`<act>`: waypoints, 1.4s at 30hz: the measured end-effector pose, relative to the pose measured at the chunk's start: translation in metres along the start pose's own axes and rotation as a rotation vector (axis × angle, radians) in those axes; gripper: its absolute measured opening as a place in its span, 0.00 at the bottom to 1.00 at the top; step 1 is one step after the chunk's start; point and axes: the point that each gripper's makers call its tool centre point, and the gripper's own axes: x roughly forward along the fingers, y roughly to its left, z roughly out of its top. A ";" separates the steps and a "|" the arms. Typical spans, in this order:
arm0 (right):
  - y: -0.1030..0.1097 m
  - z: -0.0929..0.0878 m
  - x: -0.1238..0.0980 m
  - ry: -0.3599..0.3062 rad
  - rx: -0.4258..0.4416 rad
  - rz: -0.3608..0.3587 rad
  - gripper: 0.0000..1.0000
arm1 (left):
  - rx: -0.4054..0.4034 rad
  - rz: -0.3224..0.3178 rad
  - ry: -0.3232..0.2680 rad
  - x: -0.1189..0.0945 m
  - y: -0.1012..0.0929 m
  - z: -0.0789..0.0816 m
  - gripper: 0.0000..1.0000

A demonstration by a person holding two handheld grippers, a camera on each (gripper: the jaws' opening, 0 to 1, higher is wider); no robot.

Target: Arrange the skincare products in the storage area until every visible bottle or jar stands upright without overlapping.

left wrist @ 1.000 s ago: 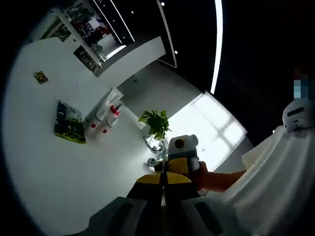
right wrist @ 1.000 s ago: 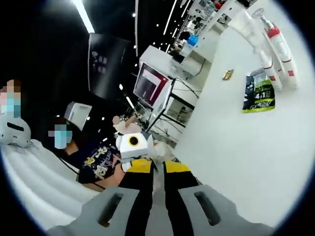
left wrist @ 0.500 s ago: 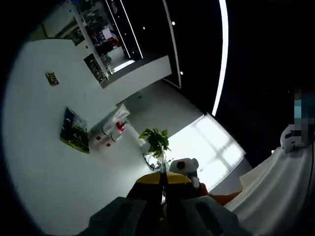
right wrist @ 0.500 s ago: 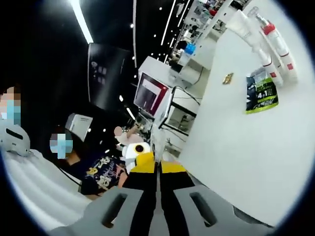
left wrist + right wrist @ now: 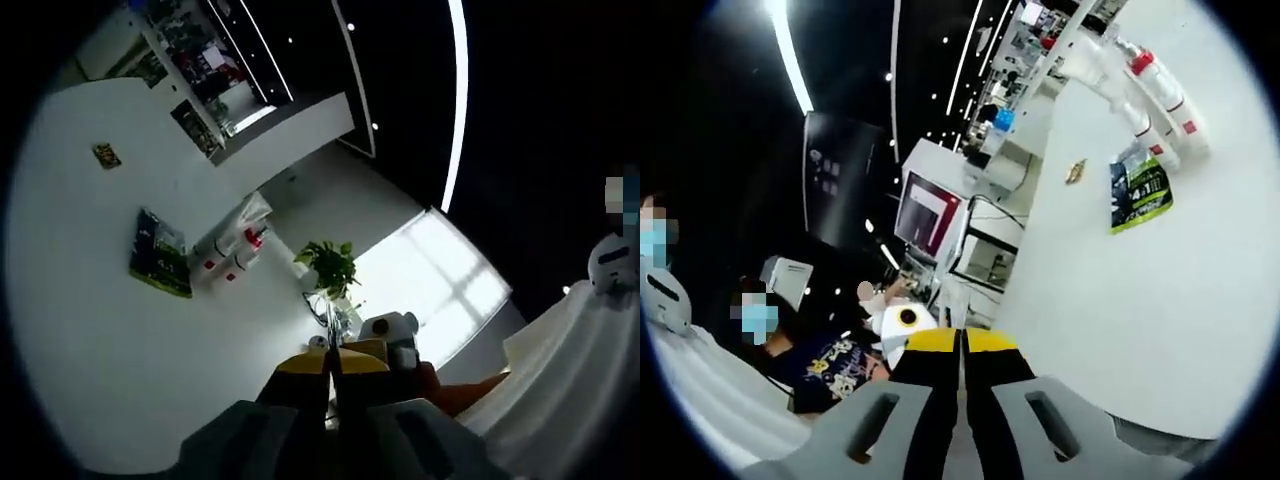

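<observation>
White tubes (image 5: 1155, 100) lie beside green packet (image 5: 1137, 194); both grippers' jaws closed.

The green-and-black packet (image 5: 1138, 194) on the table reads "4:1".

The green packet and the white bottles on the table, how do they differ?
The green packet is flat, dark green with printing; the white bottles are rounded tubes, white with red caps or bands. The packet is a single item lying apart, while the bottles lie bunched side by side beyond it. Both rest on the white table, and none of them stands upright.
</observation>
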 end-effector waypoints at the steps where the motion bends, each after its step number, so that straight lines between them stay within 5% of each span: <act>1: -0.001 0.000 0.000 0.000 0.003 -0.003 0.00 | 0.000 0.002 0.003 0.000 0.001 -0.001 0.01; 42: 0.000 -0.003 -0.012 0.013 -0.139 -0.061 0.00 | -0.065 0.095 0.021 0.000 0.005 -0.024 0.04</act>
